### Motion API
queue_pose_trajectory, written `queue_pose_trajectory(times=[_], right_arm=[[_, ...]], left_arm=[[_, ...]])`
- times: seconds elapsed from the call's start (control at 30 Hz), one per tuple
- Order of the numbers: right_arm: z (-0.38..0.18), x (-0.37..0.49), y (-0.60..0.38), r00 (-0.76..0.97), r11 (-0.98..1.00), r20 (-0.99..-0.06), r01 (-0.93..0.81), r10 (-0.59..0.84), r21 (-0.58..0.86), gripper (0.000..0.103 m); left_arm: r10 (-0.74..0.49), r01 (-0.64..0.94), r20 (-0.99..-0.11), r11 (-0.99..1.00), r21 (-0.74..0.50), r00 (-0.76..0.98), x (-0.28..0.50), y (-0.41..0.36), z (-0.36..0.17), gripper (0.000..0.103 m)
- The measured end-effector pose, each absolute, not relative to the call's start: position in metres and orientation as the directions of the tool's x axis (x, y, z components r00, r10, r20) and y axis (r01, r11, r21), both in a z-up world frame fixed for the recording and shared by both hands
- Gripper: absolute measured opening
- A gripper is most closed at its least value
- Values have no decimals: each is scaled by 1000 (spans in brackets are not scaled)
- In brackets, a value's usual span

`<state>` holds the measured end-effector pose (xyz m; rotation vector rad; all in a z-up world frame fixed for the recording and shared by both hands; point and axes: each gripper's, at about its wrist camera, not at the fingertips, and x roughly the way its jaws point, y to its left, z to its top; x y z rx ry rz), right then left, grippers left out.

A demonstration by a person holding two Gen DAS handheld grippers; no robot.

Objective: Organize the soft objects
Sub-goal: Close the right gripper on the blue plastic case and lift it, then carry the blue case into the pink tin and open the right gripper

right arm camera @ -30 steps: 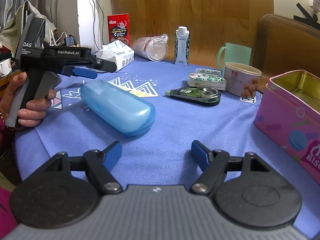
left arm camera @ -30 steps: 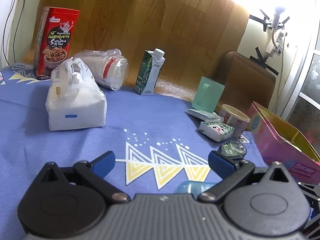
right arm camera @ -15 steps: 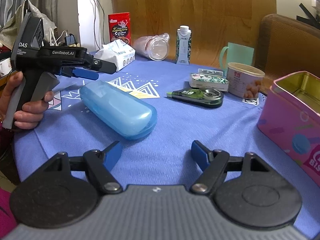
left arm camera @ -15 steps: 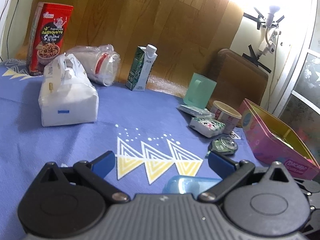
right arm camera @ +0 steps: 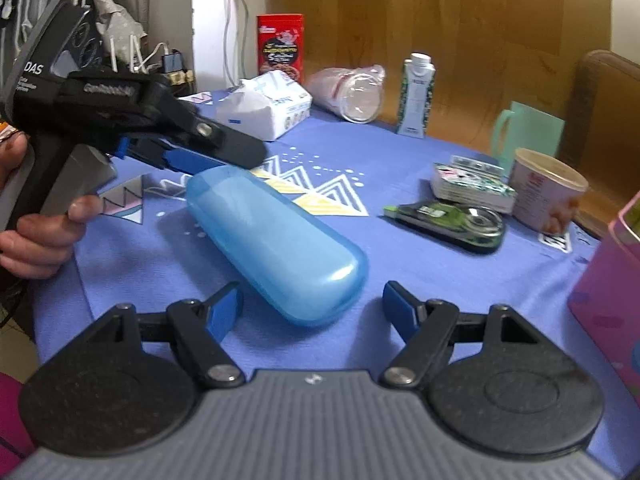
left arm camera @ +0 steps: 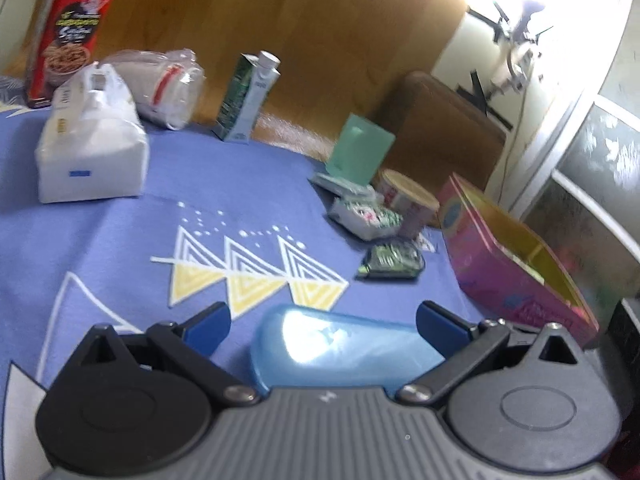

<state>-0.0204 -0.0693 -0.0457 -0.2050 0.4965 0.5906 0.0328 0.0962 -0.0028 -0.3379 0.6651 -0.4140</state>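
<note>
A white tissue pack (left arm camera: 90,160) in clear wrap sits at the far left of the blue tablecloth; it also shows in the right wrist view (right arm camera: 266,106). A small tissue packet (left arm camera: 366,216) lies by the cup, seen too in the right wrist view (right arm camera: 472,184). A blue glasses case (right arm camera: 276,236) lies near the front edge. My left gripper (left arm camera: 322,320) is open and empty, its jaws over the case's end (left arm camera: 340,344). My right gripper (right arm camera: 314,306) is open and empty, just short of the case's other end.
An open pink tin (left arm camera: 516,256) stands at the right. A correction tape (right arm camera: 448,220), paper cup (right arm camera: 548,192), green mug (right arm camera: 528,132), milk carton (right arm camera: 416,96), red box (right arm camera: 280,46) and bagged cups (right arm camera: 348,94) stand around the table.
My left gripper has moved back and right, so the blue case now lies between its jaws. My right gripper has moved closer to the case.
</note>
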Motion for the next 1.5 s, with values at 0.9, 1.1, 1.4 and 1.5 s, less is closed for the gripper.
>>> queue_pose_trajectory(times=[0.9, 1.1, 1.4, 1.5], right_arm=[[-46, -26, -61, 755, 840, -478, -540, 450, -62, 67], [-42, -36, -64, 797, 862, -429, -500, 424, -77, 67], [-20, -44, -92, 888, 920, -317, -379, 332, -97, 67], [-12, -46, -109, 920, 943, -280, -313, 273, -111, 67]], left_arm=[[-432, 259, -554, 894, -364, 712, 17, 77, -6, 96], [-434, 297, -526, 897, -326, 731, 15, 65, 13, 95], [-483, 418, -460, 875, -243, 745, 33, 16, 57, 95], [-519, 477, -437, 853, -210, 735, 42, -13, 69, 95]])
